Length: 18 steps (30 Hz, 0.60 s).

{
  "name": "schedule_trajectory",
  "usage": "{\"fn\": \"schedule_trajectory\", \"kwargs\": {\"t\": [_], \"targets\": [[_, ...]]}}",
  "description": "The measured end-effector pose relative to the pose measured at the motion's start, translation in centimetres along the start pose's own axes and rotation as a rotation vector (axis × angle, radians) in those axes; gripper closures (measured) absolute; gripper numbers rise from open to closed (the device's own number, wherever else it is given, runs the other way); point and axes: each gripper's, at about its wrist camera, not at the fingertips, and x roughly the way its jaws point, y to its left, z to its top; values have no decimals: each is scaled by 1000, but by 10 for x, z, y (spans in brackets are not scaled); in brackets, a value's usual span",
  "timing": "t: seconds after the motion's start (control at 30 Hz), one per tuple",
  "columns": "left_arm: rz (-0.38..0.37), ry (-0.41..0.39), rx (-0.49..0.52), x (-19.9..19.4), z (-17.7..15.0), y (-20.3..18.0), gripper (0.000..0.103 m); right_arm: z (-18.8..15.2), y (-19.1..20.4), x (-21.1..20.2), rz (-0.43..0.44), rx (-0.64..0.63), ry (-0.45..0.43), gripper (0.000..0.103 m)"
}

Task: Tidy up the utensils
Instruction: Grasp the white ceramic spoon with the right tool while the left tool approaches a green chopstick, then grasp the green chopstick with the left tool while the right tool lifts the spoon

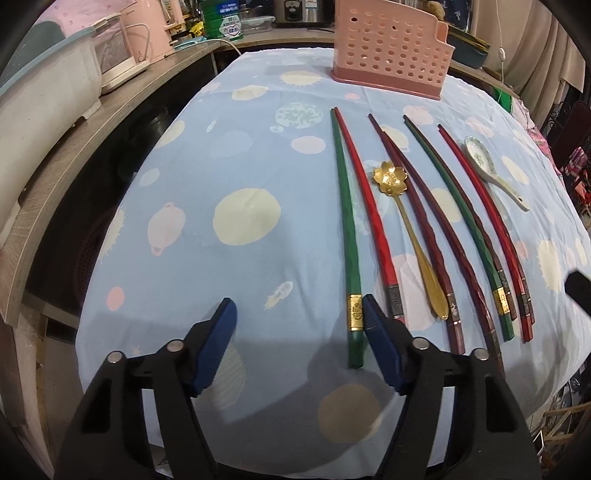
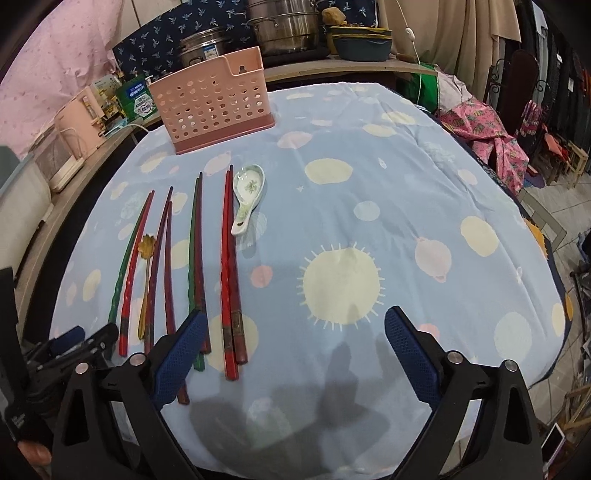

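Several chopsticks lie side by side on the blue planet-print cloth [image 1: 207,155], along with a gold flower spoon [image 1: 404,221] and a white ceramic spoon [image 1: 493,168]. A pink perforated holder [image 1: 391,55] stands upright at the far end. My left gripper [image 1: 298,306] is open low over the near ends; the green chopstick [image 1: 345,221] lies between its fingers, close to the right one, with a red chopstick [image 1: 365,206] just outside. My right gripper [image 2: 295,315] is open over the cloth, and the red chopstick pair [image 2: 229,280] ends just inside its left finger. The ceramic spoon [image 2: 248,195] lies beyond.
A wooden counter [image 1: 74,162] on the left carries a white box and pink appliances. Steel pots [image 2: 284,26] and a dark bowl stand behind the holder [image 2: 214,103]. Pink patterned fabric [image 2: 487,140] hangs off the right side. The cloth's right half [image 2: 406,206] holds no utensils.
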Motion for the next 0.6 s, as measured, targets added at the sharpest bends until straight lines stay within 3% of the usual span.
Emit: {"fn": "schedule_trajectory", "kwargs": {"t": [0.17, 0.33, 0.47, 0.53, 0.6], "targets": [[-22, -2, 5, -1, 2, -4, 57, 29, 3, 23, 21, 7, -1, 37], [-45, -1, -2, -2, 3, -2, 67, 55, 12, 44, 95, 24, 10, 60], [-46, 3, 0, -1, 4, -3, 67, 68, 19, 60, 145, 39, 24, 71], [-43, 2, 5, 0, 5, -3, 67, 70, 21, 70, 165, 43, 43, 84], [-45, 3, 6, 0, 5, -3, 67, 70, 21, 79, 183, 54, 65, 90]]}}
